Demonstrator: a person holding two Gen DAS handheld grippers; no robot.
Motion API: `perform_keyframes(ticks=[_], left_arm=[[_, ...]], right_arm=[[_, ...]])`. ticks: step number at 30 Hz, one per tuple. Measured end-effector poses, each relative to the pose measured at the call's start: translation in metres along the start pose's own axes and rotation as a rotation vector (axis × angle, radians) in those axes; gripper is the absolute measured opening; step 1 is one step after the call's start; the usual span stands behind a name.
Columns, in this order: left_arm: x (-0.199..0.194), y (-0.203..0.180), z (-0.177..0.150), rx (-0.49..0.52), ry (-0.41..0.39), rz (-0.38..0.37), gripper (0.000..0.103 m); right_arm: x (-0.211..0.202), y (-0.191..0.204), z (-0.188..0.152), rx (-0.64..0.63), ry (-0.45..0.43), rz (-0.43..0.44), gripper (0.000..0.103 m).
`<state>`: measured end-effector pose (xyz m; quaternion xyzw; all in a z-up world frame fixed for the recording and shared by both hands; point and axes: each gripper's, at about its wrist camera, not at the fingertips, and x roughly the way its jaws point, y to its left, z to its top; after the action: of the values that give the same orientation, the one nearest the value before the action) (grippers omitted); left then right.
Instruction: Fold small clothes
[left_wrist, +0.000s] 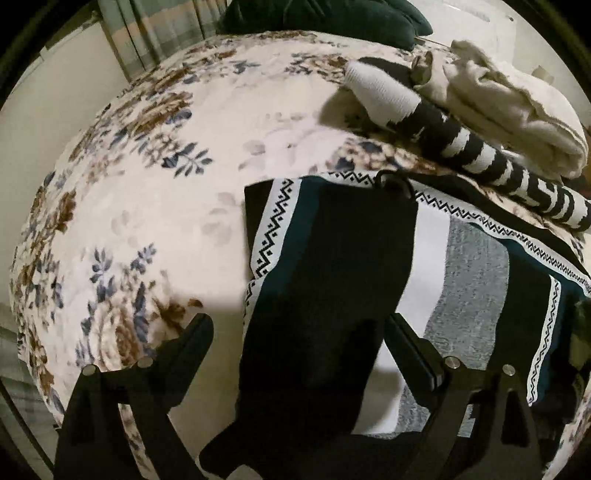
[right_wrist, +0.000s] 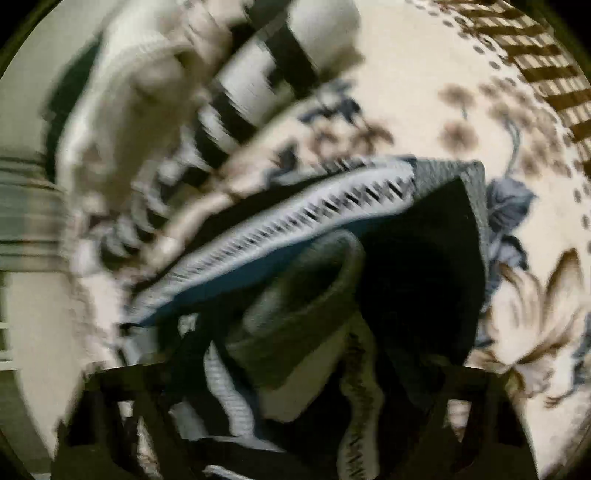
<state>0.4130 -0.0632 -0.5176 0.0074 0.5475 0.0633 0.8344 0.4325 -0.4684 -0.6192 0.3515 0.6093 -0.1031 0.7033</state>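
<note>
Broadly, by size:
Floral blanket (left_wrist: 147, 192): covers the whole surface.
Patterned garment (left_wrist: 332, 280): dark with zigzag bands, lies on the blanket, right of centre.
Cream cloth (left_wrist: 509, 96): heaped beyond it, over a striped sock (left_wrist: 480, 155).
Left gripper (left_wrist: 299, 332): fingers spread wide above the garment's dark panel.
Right gripper (right_wrist: 295, 369): view blurred; garment bunched between fingers, grip cannot be judged.

A floral-blanketed bed (left_wrist: 147, 184) carries a patterned garment (left_wrist: 461, 266), a striped sock (left_wrist: 480, 158) and cream cloth (left_wrist: 517, 110).
</note>
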Motion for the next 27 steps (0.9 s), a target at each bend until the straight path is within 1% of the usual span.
perform_keyframes(ticks=[1,3,4,6,8,9,10,11,12,13,14,15,17,18,19,20,21,22,24,26,27], left_arm=[[0.002,0.001,0.0,0.002,0.001,-0.004,0.094],[0.003,0.003,0.002,0.009,0.001,-0.02,0.094],[0.005,0.004,0.004,0.011,0.004,-0.024,0.094],[0.009,0.007,0.006,0.011,0.013,-0.033,0.094],[0.014,0.01,0.009,0.009,0.024,-0.045,0.094],[0.016,0.01,0.01,0.011,0.03,-0.048,0.094],[0.017,0.011,0.011,0.013,0.029,-0.051,0.094],[0.017,0.012,0.012,0.016,0.028,-0.053,0.094],[0.018,0.012,0.012,0.019,0.028,-0.053,0.094],[0.02,0.013,0.013,0.019,0.028,-0.056,0.094],[0.021,0.013,0.013,0.018,0.029,-0.059,0.094],[0.023,0.013,0.013,0.019,0.034,-0.064,0.094],[0.029,0.013,0.013,0.025,0.042,-0.064,0.094],[0.033,0.012,0.013,0.033,0.047,-0.063,0.094],[0.035,0.012,0.012,0.038,0.05,-0.06,0.094],[0.04,0.012,0.012,0.048,0.057,-0.054,0.094],[0.044,0.014,0.012,0.05,0.068,-0.059,0.094],[0.048,0.016,0.011,0.044,0.082,-0.072,0.094],[0.053,0.024,0.014,0.029,0.091,-0.103,0.095],[0.053,0.028,0.017,0.041,0.082,-0.109,0.095],[0.055,0.03,0.02,0.045,0.08,-0.107,0.095]], right_arm=[[-0.009,-0.004,-0.004,0.003,-0.028,-0.015,0.01],[-0.032,-0.017,-0.012,0.013,-0.075,-0.037,0.009],[-0.039,-0.027,-0.016,0.025,-0.075,-0.05,0.009],[-0.045,-0.046,-0.022,0.038,-0.049,-0.1,0.009],[-0.049,-0.061,-0.026,0.051,-0.042,-0.12,0.01],[-0.052,-0.067,-0.027,0.07,-0.033,-0.114,0.015],[-0.055,-0.073,-0.027,0.1,-0.032,-0.071,0.02],[-0.059,-0.078,-0.028,0.121,-0.04,-0.014,0.04],[-0.063,-0.075,-0.028,0.138,-0.059,0.064,0.066],[-0.065,-0.071,-0.027,0.142,-0.075,0.119,0.074],[-0.066,-0.067,-0.027,0.141,-0.081,0.151,0.081],[-0.061,-0.059,-0.025,0.133,-0.075,0.167,0.081],[-0.044,-0.046,-0.02,0.106,-0.031,0.126,0.081],[-0.031,-0.038,-0.02,0.086,-0.001,0.079,0.08],[-0.024,-0.034,-0.021,0.072,0.009,0.033,0.076],[-0.022,-0.032,-0.024,0.054,0.007,-0.005,0.035],[-0.025,-0.03,-0.028,0.046,-0.001,-0.038,0.006],[-0.036,-0.032,-0.033,0.061,-0.04,-0.035,0.006],[-0.062,-0.038,-0.041,0.078,-0.102,-0.001,0.006],[-0.077,-0.039,-0.047,0.077,-0.112,0.021,0.006],[-0.078,-0.041,-0.048,0.079,-0.105,0.008,0.006]])
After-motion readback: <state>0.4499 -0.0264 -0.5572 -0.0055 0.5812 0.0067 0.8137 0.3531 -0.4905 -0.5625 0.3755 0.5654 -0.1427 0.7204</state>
